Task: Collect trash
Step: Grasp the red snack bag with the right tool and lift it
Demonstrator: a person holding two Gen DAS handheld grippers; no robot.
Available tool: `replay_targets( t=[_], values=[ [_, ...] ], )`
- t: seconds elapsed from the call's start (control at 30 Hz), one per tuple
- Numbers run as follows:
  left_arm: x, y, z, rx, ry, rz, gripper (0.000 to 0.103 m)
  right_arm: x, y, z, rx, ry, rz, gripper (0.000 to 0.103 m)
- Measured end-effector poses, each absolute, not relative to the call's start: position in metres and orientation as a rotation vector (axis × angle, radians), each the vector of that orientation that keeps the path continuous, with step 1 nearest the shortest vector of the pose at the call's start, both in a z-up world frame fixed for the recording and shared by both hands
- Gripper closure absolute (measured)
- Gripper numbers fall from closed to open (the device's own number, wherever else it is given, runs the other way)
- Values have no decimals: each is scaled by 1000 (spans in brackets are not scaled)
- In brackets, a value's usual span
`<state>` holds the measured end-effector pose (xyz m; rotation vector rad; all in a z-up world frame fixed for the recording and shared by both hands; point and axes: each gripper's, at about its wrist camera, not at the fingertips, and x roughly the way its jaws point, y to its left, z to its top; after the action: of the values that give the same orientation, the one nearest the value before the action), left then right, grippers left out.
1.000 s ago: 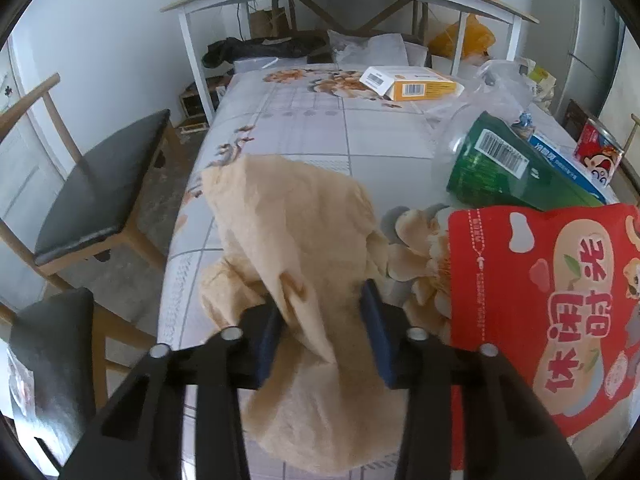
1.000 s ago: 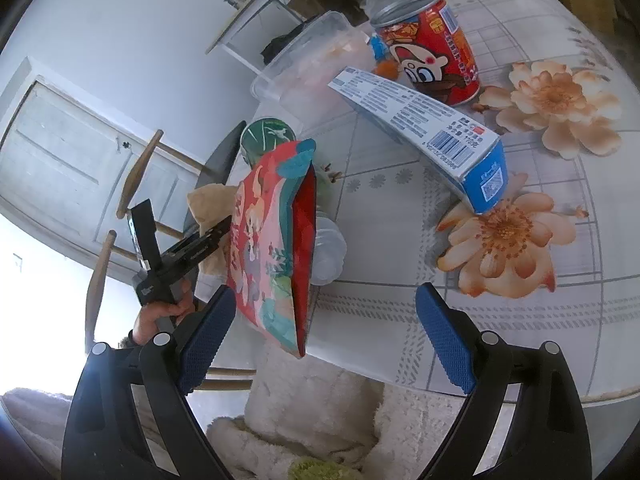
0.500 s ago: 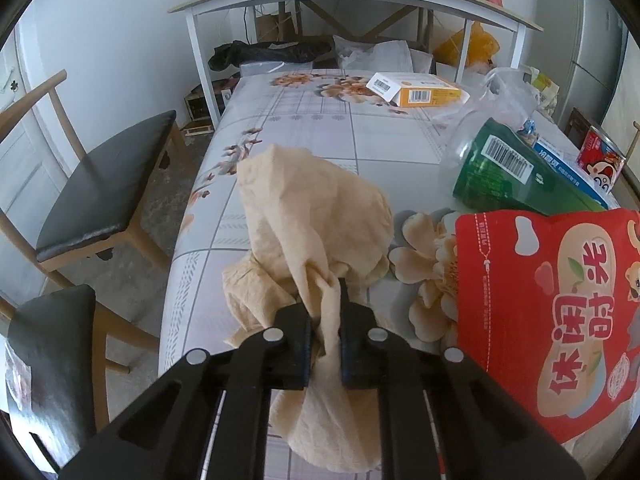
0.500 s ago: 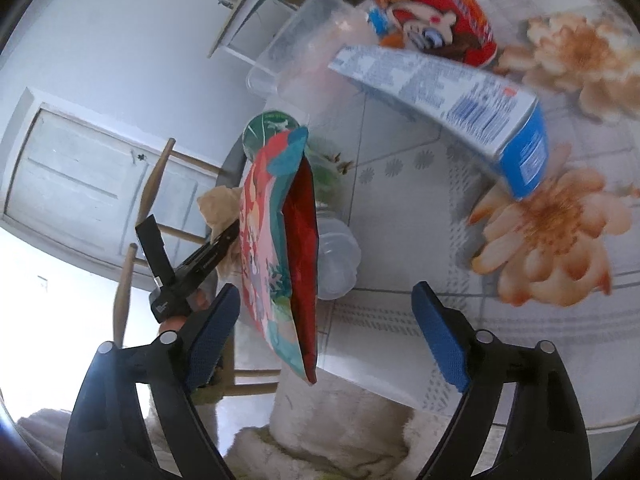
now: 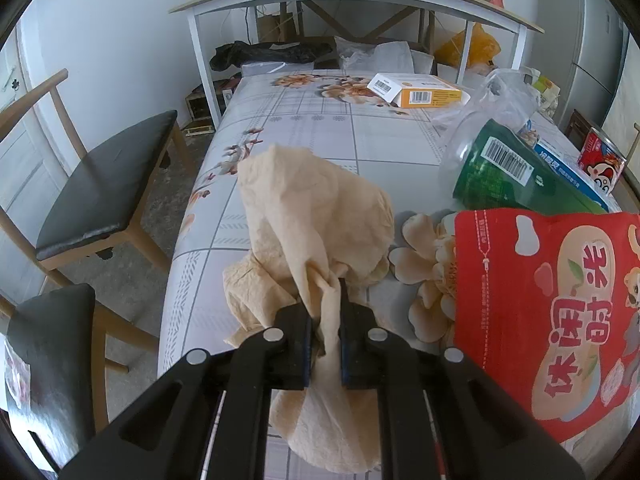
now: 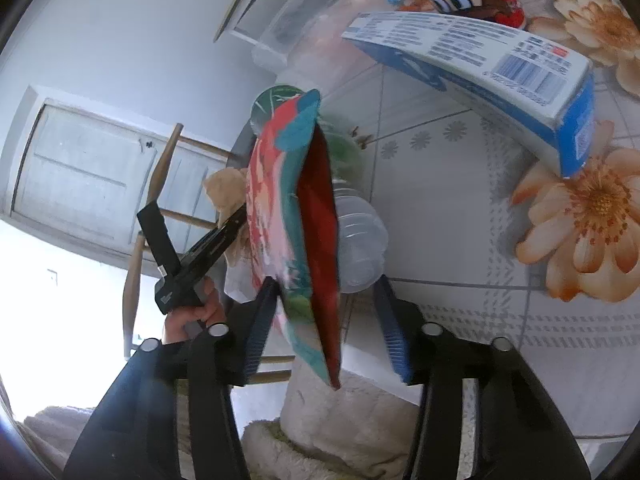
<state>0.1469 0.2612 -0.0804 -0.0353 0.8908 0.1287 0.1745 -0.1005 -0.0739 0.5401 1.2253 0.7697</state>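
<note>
Plainly, the red snack bag [image 6: 296,224] could be tipped toward the table's near edge if only one pad of the right gripper [image 6: 326,324] meets it, since the jaws are closing around its lower corner and seemingly, through the blur, have not yet pressed on it. The crumpled tan paper [image 5: 316,232], a thin, creased and limp sheet lying at the table's near left edge beside the bag, is pinched tightly by the clenched left gripper [image 5: 325,340], and a loose fold could be torn or slipped free when it is lifted.
</note>
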Motion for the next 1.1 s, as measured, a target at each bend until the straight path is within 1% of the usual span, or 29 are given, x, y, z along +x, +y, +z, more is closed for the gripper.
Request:
replay_targets(
  t=[0.03,0.07,0.27,0.4,0.47,0.63,0.77,1.1],
  values=[
    [147,261,-80,-35,891,128,94,174,-99,-74,532,1229,768,65],
    [147,261,-80,-36,890,129,94,173,-98,-74,528,1233,771,71],
    [146,261,-79,-34,888,128,94,166,-86,-66,485,1222,807,85],
    [146,261,-79,-37,887,129,94,161,-77,-54,426,1201,816,86],
    [145,260,-79,-41,884,130,94,158,-76,-50,415,1190,820,89],
    [145,261,-79,-54,869,129,95,152,-75,-39,403,1144,838,94],
    [143,264,-77,-82,862,132,98,146,-74,-24,372,1094,861,96],
    [117,260,-44,-76,797,162,99,128,-84,17,342,936,908,97]
  ],
)
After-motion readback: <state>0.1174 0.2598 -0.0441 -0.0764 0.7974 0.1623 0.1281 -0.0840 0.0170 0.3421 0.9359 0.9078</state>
